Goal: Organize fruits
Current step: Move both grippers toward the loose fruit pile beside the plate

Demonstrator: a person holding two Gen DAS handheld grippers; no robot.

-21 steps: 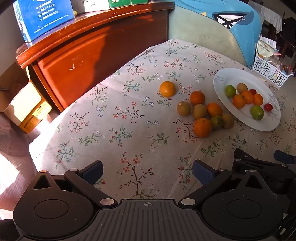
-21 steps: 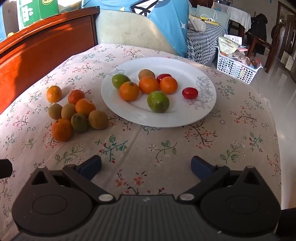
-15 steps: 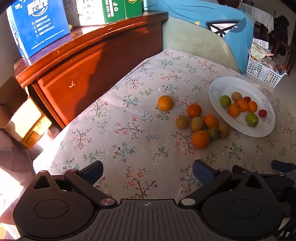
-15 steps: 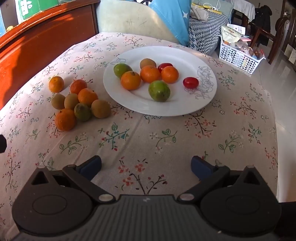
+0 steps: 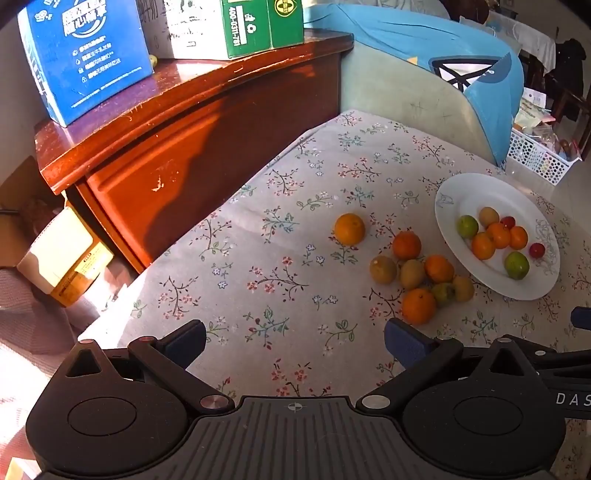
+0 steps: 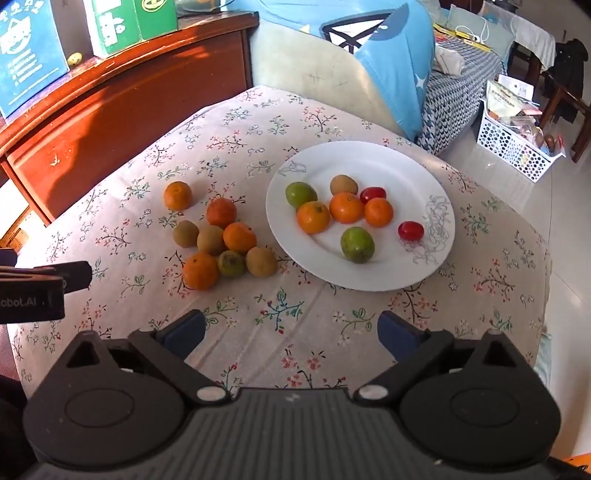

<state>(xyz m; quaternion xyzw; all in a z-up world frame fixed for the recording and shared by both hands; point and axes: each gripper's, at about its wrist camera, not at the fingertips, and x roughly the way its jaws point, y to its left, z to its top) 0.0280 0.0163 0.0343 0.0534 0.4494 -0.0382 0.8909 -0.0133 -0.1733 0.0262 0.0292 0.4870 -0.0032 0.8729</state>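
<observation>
A white plate (image 6: 391, 162) on the floral tablecloth holds several fruits: oranges, green fruits, a kiwi and small red ones. It also shows in the left wrist view (image 5: 476, 192). A cluster of oranges and kiwis (image 6: 221, 240) lies on the cloth left of the plate, with one orange (image 6: 177, 195) apart at the far left; the cluster also shows in the left wrist view (image 5: 417, 273). My left gripper (image 5: 295, 339) is open and empty above the near cloth. My right gripper (image 6: 291, 332) is open and empty, near the table's front edge.
A wooden cabinet (image 5: 184, 140) with a blue box (image 5: 85, 59) and a green-and-white box (image 5: 236, 26) stands at the left. A chair with a blue cloth (image 6: 351, 62) is behind the table. A white basket (image 6: 513, 144) sits on the floor at the right.
Both grippers have pulled back and risen from the table, so the fruits and plate look farther away. Both stay open and empty.
</observation>
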